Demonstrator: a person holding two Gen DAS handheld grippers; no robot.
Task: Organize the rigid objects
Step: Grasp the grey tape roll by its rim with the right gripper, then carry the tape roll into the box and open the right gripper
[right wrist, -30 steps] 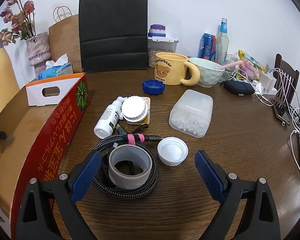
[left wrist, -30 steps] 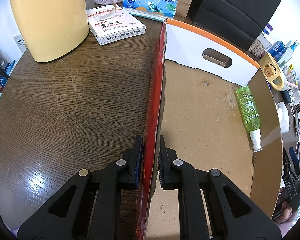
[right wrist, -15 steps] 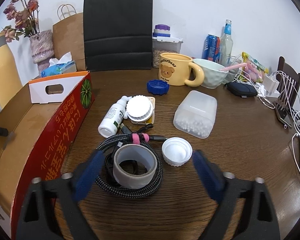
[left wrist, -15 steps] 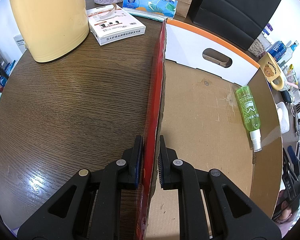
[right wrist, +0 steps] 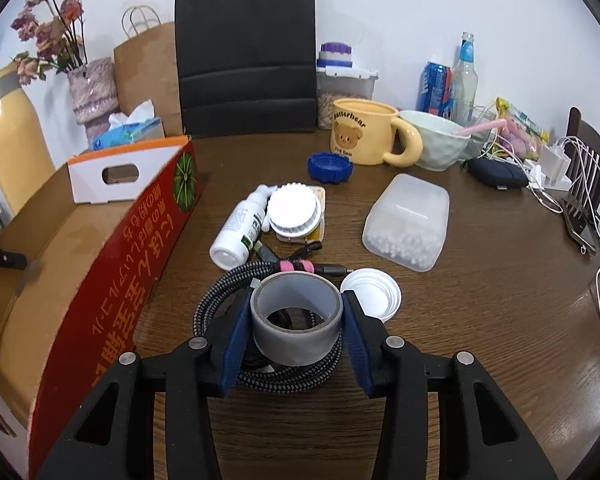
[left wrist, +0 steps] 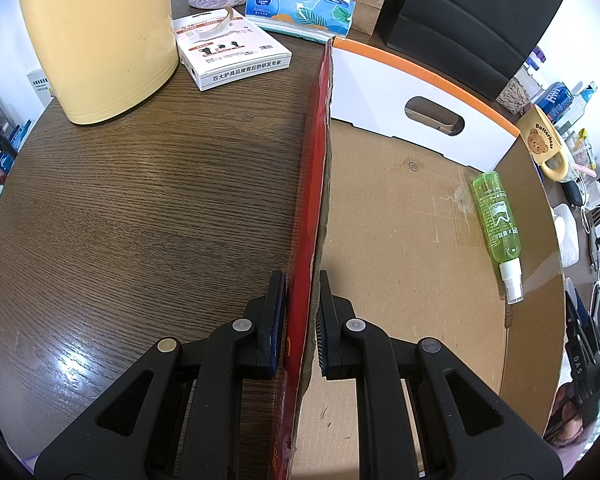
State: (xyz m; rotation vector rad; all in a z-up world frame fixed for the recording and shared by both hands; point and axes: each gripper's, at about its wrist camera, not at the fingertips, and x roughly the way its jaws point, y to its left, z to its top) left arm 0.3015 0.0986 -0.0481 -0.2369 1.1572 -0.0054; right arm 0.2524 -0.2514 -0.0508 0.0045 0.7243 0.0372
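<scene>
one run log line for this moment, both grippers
left gripper: shut on box wall | right gripper: jaws just closing around tape roll | box: green bottle

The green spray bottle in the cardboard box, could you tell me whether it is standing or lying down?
Lying down: the green spray bottle rests on its side on the cardboard box floor.

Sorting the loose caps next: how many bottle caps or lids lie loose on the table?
2: a blue cap in front of the yellow mug, and a white cap beside the tape roll. Others may be hidden.
</scene>
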